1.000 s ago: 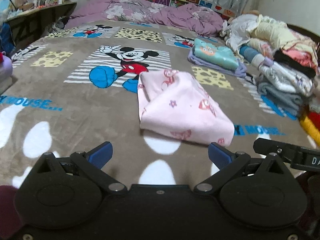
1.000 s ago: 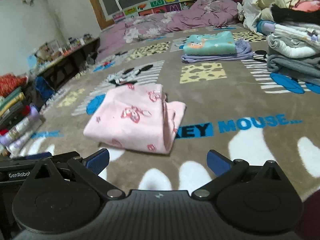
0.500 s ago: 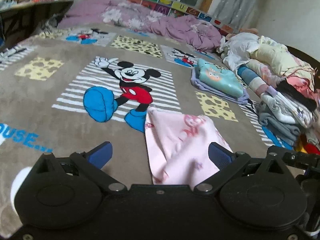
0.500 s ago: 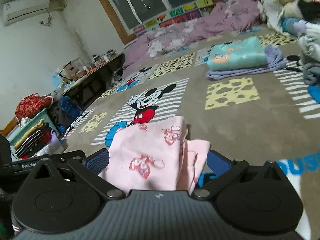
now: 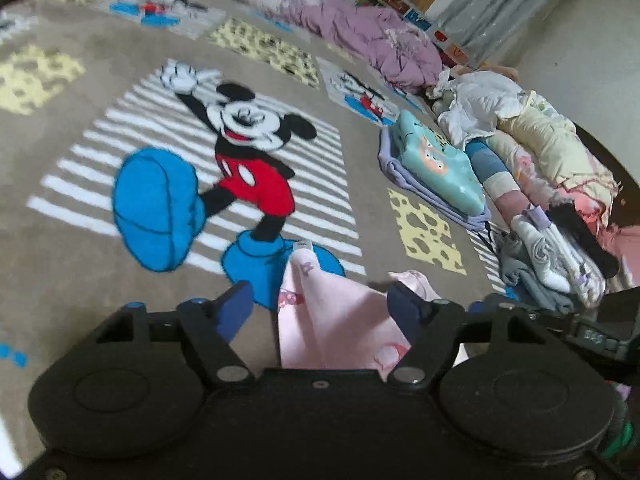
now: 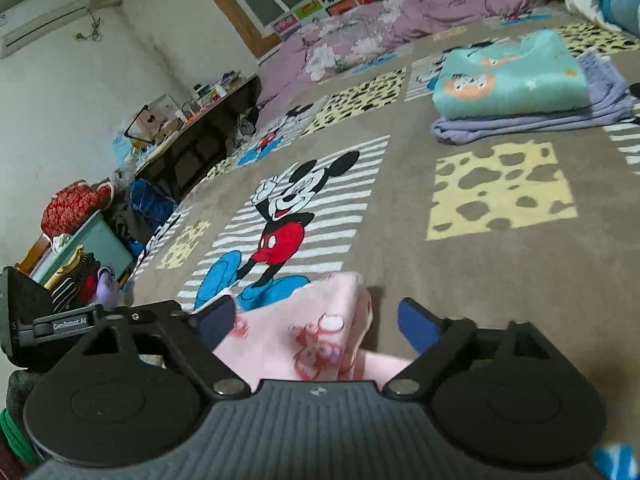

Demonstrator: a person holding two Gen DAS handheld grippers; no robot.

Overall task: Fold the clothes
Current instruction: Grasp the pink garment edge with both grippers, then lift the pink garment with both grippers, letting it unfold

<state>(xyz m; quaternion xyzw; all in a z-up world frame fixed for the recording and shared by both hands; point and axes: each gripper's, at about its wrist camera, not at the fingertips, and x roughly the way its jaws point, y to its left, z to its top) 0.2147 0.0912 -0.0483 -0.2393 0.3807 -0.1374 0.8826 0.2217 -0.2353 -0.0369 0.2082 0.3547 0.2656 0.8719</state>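
The pink garment (image 5: 340, 320) lies folded on the bed (image 5: 80, 240); both hand-held grippers, left (image 5: 320, 300) and right (image 6: 316, 316), straddle it, jaws spread, gripping nothing; a 2-piece folded stack (image 6: 516, 92) lies at 1 o'clock.

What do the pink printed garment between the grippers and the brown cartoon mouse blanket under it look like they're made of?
The pink printed garment looks like thin, soft knit, probably cotton: matte, it creases and drapes limply, with a flat red print. The brown cartoon mouse blanket looks like plush fleece, likely synthetic: its surface is fuzzy and the pattern edges look slightly soft, though motion blur adds to that.
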